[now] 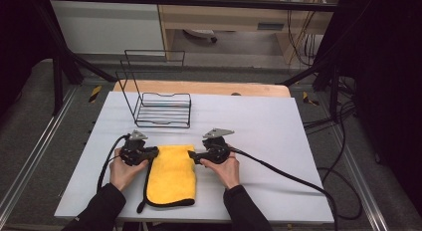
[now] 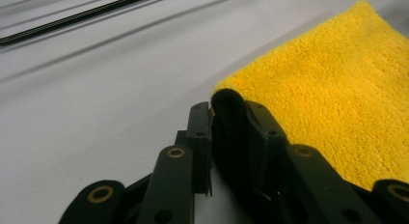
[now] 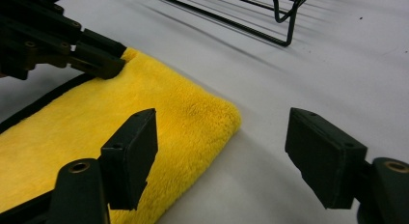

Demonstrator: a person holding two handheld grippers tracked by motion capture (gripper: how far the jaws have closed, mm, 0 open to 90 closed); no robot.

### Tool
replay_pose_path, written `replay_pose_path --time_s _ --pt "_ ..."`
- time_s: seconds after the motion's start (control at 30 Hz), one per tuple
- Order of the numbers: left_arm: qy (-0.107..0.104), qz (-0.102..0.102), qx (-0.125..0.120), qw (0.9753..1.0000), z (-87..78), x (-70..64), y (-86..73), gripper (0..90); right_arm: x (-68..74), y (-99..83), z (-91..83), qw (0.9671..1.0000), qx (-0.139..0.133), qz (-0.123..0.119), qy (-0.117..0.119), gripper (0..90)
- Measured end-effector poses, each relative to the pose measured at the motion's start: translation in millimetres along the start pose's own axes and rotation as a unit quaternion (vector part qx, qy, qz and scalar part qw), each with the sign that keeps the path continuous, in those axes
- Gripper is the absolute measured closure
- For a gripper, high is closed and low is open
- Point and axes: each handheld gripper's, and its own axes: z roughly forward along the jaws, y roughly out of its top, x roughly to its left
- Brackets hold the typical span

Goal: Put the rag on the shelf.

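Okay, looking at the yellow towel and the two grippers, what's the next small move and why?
Probably ease the right gripper forward and close it on the yellow towel's near corner. Its jaws stand wide open around that corner without pinching it, while the left gripper looks already shut on the black-trimmed edge at the other far corner. With both corners held, the towel could be lifted or folded evenly.

Fluffy, matt yellow microfibre cloth [image 1: 171,173] with smooth black edging, on a smooth, matt white surface [image 1: 268,126]; thin black metal wire rack [image 1: 161,109], faintly glossy; matt black plastic left gripper [image 2: 226,115] and right gripper [image 3: 222,147].
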Motion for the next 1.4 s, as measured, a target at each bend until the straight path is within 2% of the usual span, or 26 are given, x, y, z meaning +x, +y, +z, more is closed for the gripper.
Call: replay_pose_path --time_s 0.07,0.1,0.33,0.57,0.7,0.83,1.03,1.2,1.33,1.4 --pt "-0.001 0.001 0.000 1.0000 0.1 0.3 0.0 72.9 -0.6 1.5 9.3 0.9999 0.003 0.011 -0.002 35.8" --pt "-0.002 0.002 0.000 1.0000 0.2 0.4 -0.1 72.9 -0.6 1.5 9.3 0.9999 0.003 0.011 -0.002 35.8" --pt "-0.004 0.011 -0.003 0.9999 0.8 0.3 -0.5 72.2 -7.3 -1.9 22.6 0.9989 0.034 0.032 0.001 52.7" --pt "-0.002 0.021 -0.005 0.9998 1.0 0.3 -0.7 71.9 -5.1 -2.5 27.9 0.9973 0.044 0.056 0.018 66.3" --pt "-0.007 0.020 -0.006 0.9997 1.2 1.6 -1.2 71.8 -1.8 -1.4 28.8 0.9969 0.053 0.057 0.015 71.5" --pt "-0.012 0.020 -0.010 0.9997 1.2 2.8 -2.0 71.7 -2.2 -1.4 29.1 0.9962 0.057 0.061 0.023 77.7" --pt "-0.022 0.010 -0.014 0.9996 0.7 5.2 -2.8 73.6 -3.2 -0.1 28.6 0.9954 0.060 0.068 0.031 82.4" --pt "-0.031 -0.006 -0.018 0.9993 -1.0 8.1 -2.9 76.5 -3.0 1.0 26.9 0.9959 0.058 0.062 0.031 83.3" --pt "-0.039 -0.013 -0.036 0.9985 -7.8 9.5 -2.5 77.6 -0.6 2.7 22.0 0.9970 0.048 0.054 0.028 83.6" --pt "-0.042 -0.009 -0.046 0.9980 -12.6 8.8 -1.9 77.8 0.6 4.5 18.6 0.9977 0.040 0.047 0.027 83.6"
